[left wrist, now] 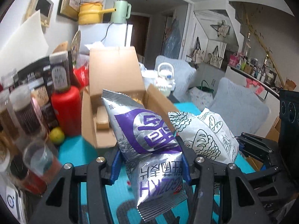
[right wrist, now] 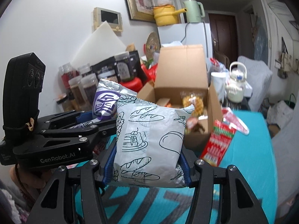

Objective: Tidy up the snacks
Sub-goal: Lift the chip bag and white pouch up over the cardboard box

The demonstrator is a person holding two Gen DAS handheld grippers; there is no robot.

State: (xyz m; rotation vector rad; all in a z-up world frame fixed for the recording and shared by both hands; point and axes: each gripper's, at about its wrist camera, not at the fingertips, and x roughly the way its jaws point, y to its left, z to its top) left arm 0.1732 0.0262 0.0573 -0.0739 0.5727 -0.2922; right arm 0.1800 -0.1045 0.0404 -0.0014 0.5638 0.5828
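Silver foil snack bag (left wrist: 149,145) with purple print sits clamped in the left gripper (left wrist: 150,165); the right gripper (right wrist: 147,165) pinches a white bread-print packet (right wrist: 149,141). Both hang above the teal table (right wrist: 248,149), near the open cardboard box (right wrist: 183,85).

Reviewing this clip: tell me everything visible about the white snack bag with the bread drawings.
The white bag with bread drawings is a puffy, sealed pillow pack of matte plastic film, printed with dark line sketches of baguettes and loaves, with crimped zigzag ends. It stands roughly upright, clamped at its lower sides between the blue pads of the right gripper, clear of the teal table. The open cardboard box lies behind it. The silver and purple bag in the left gripper sits close beside it.
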